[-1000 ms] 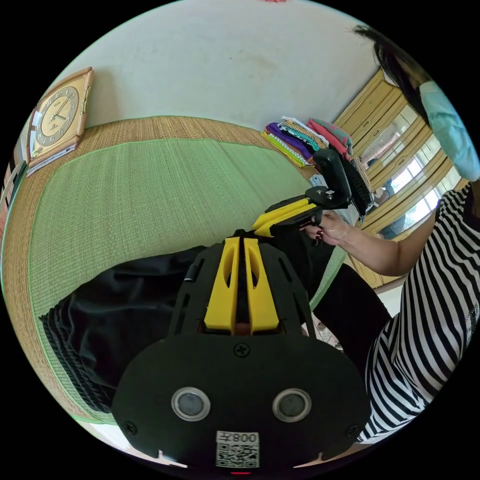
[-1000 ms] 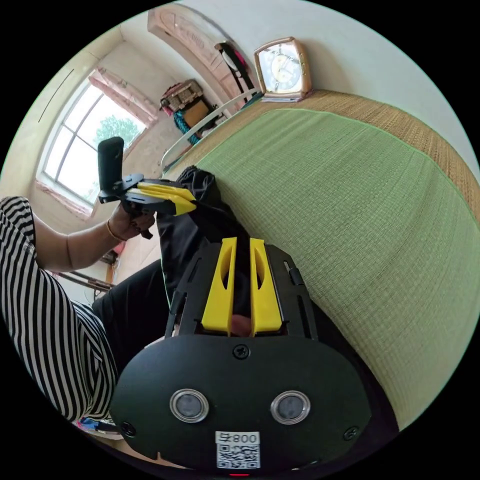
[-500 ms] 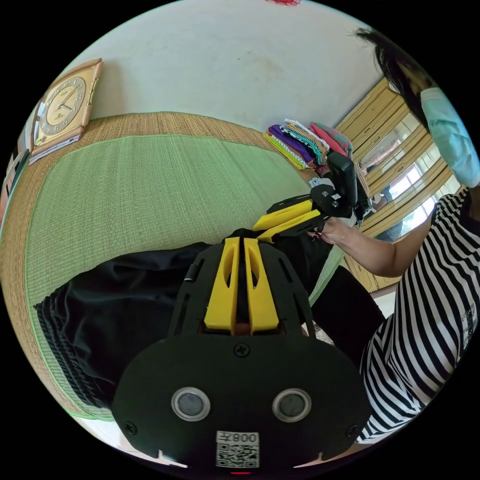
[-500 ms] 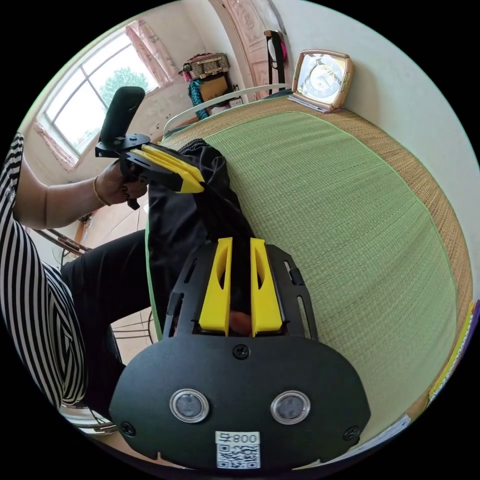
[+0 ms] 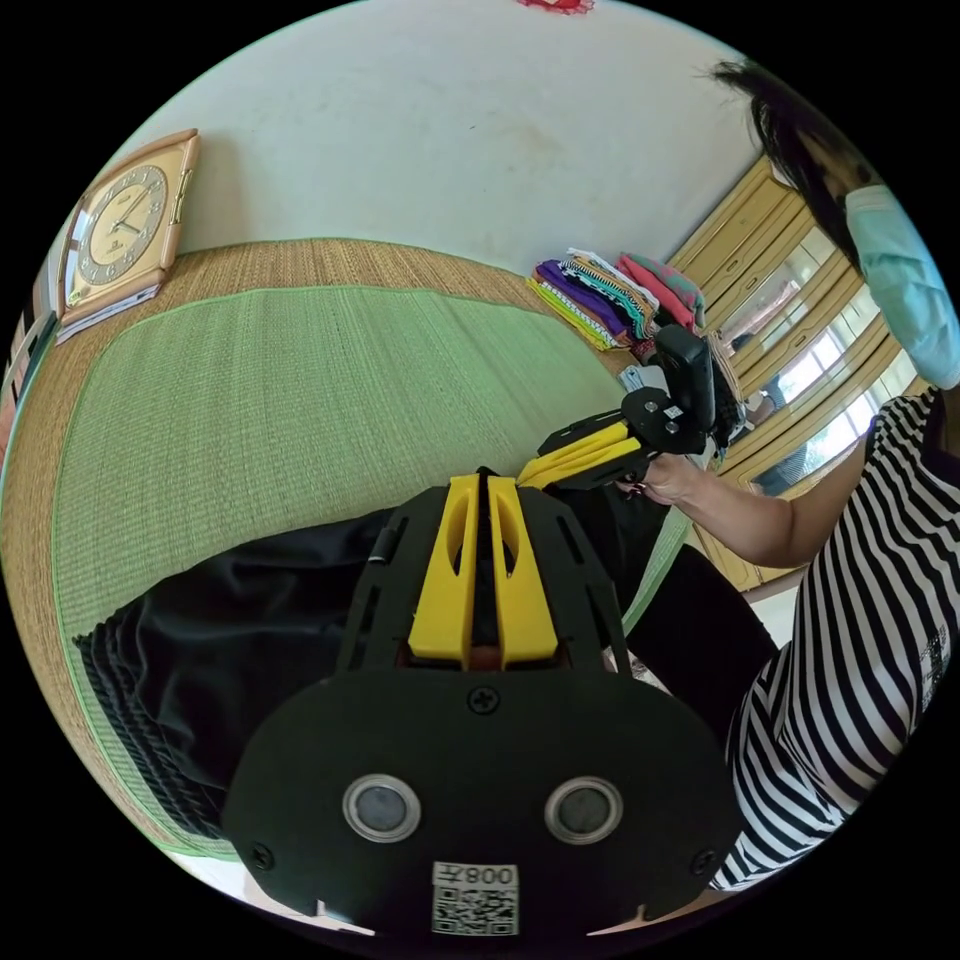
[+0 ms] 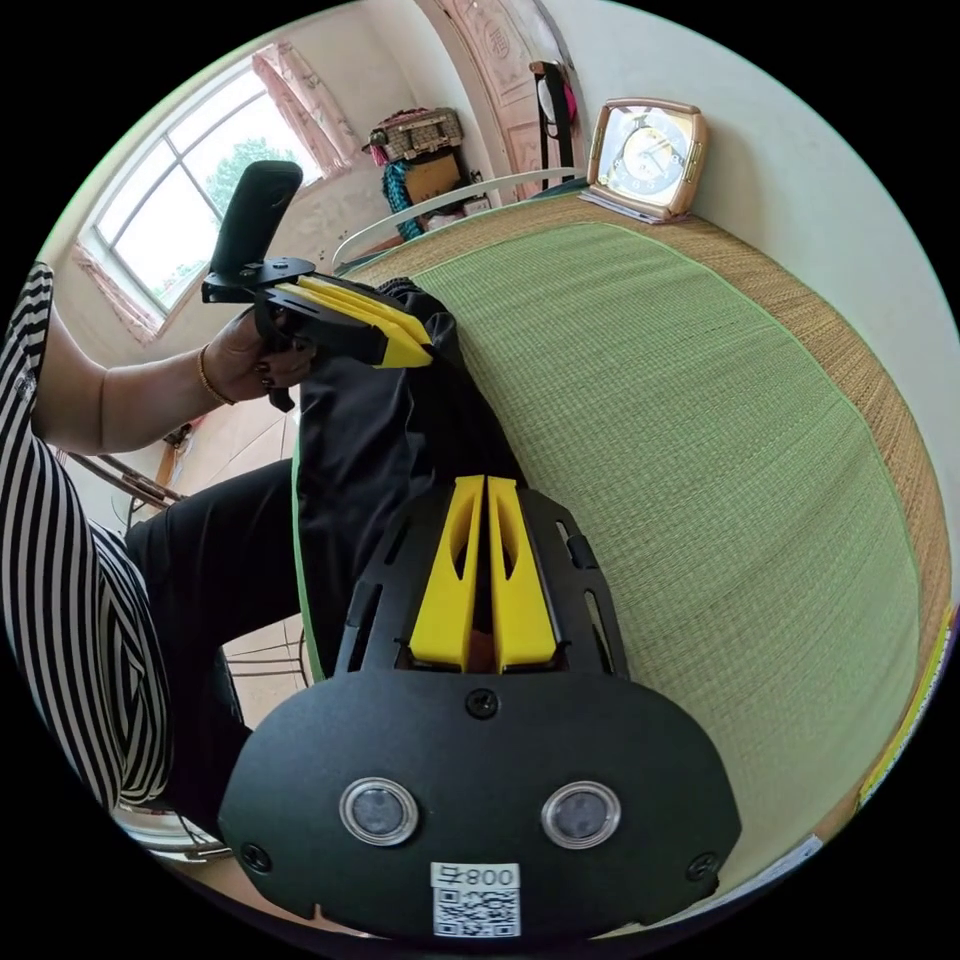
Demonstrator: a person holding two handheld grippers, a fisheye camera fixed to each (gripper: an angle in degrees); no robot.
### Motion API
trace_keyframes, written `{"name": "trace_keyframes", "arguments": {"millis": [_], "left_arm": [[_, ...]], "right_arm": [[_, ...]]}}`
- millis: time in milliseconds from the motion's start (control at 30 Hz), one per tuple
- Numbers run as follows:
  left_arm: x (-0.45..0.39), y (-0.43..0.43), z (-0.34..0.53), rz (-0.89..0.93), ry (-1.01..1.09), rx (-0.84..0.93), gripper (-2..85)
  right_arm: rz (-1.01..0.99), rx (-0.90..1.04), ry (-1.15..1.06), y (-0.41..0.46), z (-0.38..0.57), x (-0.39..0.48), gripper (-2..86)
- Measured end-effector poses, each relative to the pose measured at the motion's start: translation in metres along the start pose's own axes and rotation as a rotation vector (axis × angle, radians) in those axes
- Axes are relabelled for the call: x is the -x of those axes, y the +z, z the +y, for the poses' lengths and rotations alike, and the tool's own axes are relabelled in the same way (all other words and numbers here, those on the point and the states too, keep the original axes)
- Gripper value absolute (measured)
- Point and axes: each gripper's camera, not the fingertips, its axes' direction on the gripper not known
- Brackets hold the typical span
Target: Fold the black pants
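On the green mat (image 5: 300, 400), at its near edge, the pants (image 5: 250, 640) lie spread with the gathered waistband toward the clock (image 5: 120, 230) side of the mat. Both grippers pinch the same black edge. The left gripper (image 5: 484, 486) has its yellow jaws pressed together on cloth, and the right gripper (image 6: 484, 488) has closed its jaws tighter than half a second ago, when a strip of dark cloth showed wider between them. Seen from the left gripper view, the right gripper now sits lower and closer to the mat than before; from the right gripper view, the left gripper reaches further over the mat, with cloth bunched under its tips. The two tools have drawn nearer each other along the held edge. I judge that the person is carrying the gripped edge across the mat to lay one half over the other, and that the fold is under way but not yet set down.

The mat is woven straw with a green centre and a tan border, lying against a pale wall. Beyond the mat's far corner is a stack of folded clothes (image 5: 610, 290); a window (image 6: 190, 210) lights the clock end.
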Motion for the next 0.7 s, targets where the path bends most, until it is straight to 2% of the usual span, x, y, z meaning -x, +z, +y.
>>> {"name": "trace_keyframes", "arguments": {"millis": [200,333,467,567,700], "left_arm": [[0.018,0.01,-0.014,-0.02,-0.013,-0.05,1.5],[0.043,0.021,-0.02,-0.053,-0.119,-0.095,1.0],[0.063,0.031,-0.015,-0.038,-0.208,-0.068,0.6],[0.063,0.036,-0.004,-0.082,-0.213,-0.009,0.4],[0.064,0.032,0.014,-0.123,-0.231,0.015,0.2]], "right_arm": [[0.033,-0.063,0.133,-0.018,-0.003,-0.022,0.5],[0.062,-0.061,0.253,-0.021,-0.005,-0.042,0.2],[-0.004,-0.002,0.408,-0.009,-0.003,-0.066,0.2],[-0.077,-0.049,0.494,-0.018,0.005,-0.075,0.2],[-0.02,-0.106,0.552,-0.043,0.013,-0.072,0.1]]}}
